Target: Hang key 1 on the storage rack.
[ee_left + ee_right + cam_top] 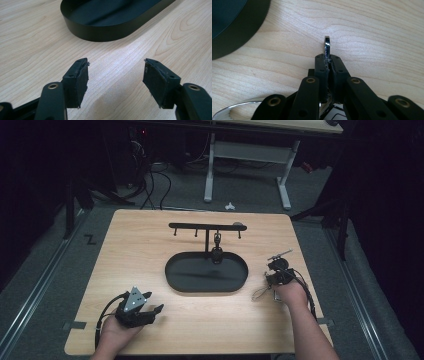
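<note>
Currently the right gripper (329, 58) is sitting at the right side of the wooden table (150, 245), its jaws pinched together on a thin shiny metal ring (327, 46) that is standing on edge and poking out past the pads. From the high view, the same gripper (276, 272) is holding what looks like a key ring with a small bunch dangling near it; exactly what hangs from it is too small to tell. A curved chrome piece (227, 111) is showing at the near left edge of the right gripper view.

The left gripper (116, 72) is resting at the near left of the table, jaws wide apart and holding nothing, with bare wood between the pads.

At the centre, 1 black oval tray (172, 270) is carrying a hook rack (205, 226). 1 dark item (217, 240) is already hanging from 1 hook; the other hooks are looking free.

Judgement: pick-up is done; carrying the ring to the rack and hanging it on a free hook is remaining.
</note>
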A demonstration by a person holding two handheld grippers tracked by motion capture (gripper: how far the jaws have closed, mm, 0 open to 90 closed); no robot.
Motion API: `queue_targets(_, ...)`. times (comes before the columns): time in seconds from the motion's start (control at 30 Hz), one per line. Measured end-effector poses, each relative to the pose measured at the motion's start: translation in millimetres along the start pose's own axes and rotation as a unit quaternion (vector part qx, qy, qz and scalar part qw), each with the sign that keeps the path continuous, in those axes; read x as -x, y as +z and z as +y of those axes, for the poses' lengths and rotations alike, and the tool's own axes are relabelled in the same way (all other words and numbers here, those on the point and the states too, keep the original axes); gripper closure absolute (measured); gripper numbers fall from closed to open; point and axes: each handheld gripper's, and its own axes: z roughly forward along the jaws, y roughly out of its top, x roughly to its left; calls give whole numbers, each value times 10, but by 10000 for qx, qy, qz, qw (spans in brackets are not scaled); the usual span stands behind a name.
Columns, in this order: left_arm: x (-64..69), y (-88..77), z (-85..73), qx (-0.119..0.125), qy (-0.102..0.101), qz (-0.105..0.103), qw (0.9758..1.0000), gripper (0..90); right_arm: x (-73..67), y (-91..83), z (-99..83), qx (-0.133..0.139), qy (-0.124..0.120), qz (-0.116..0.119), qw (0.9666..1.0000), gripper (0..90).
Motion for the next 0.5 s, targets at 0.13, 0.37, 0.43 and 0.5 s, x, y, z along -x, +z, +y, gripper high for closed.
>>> queue_targets(0.13,6,1,1,-18,19,-19,10000,372,6,-5,0,-39,0,52,10000,859)
queue_targets(0.37,2,-11,4,16,25,-18,10000,372,8,-149,-20,206,85,296,9993,859)
queue_targets(0.43,5,-8,3,21,31,-9,10000,371,-2,-220,-30,241,59,348,9991,859)
queue_targets(0.5,10,-5,4,21,24,-23,10000,371,-3,-286,-38,280,54,478,9984,858)
